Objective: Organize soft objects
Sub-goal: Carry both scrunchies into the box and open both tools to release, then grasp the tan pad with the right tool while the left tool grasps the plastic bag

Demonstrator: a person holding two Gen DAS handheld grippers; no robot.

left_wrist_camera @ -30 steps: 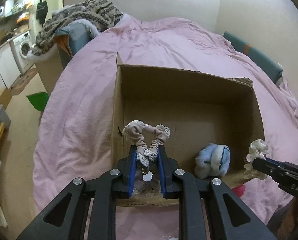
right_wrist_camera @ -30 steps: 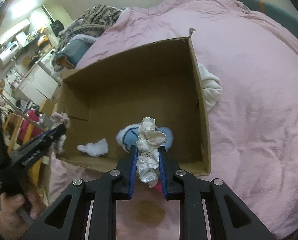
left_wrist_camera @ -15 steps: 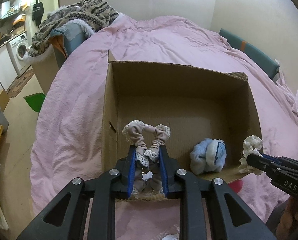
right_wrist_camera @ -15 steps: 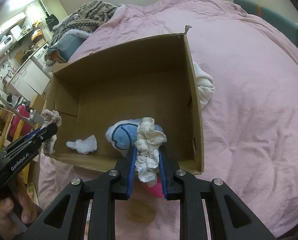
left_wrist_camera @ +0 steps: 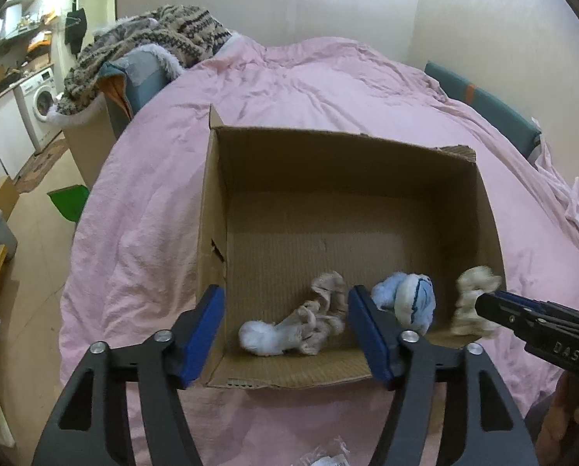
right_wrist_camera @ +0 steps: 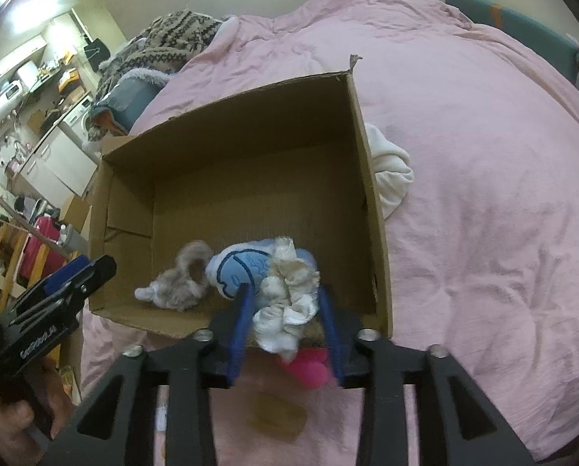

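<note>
An open cardboard box [left_wrist_camera: 367, 163] [right_wrist_camera: 250, 147] sits on the pink bed. My left gripper [left_wrist_camera: 285, 326] is open over the box's near edge. The beige lace scrunchie [left_wrist_camera: 324, 318] [right_wrist_camera: 184, 275] lies on the box floor beside a small white sock [left_wrist_camera: 260, 336] and a blue-and-white plush [left_wrist_camera: 409, 303] [right_wrist_camera: 242, 268]. My right gripper [right_wrist_camera: 285, 310] has its jaws parting around a cream scrunchie [right_wrist_camera: 285, 295] [left_wrist_camera: 473, 303] at the box's near right corner; it looks half released.
A white cloth [right_wrist_camera: 392, 171] lies outside the box's right wall. A pink object [right_wrist_camera: 308, 365] and a tan item [right_wrist_camera: 277, 419] lie on the bed below my right gripper. A patterned blanket pile [left_wrist_camera: 149, 46] sits far left; floor and washing machine [left_wrist_camera: 37, 105] beyond.
My left gripper opened and the beige lace scrunchie dropped into the box next to the white sock. My right gripper's jaws widened around the cream scrunchie over the box edge.
</note>
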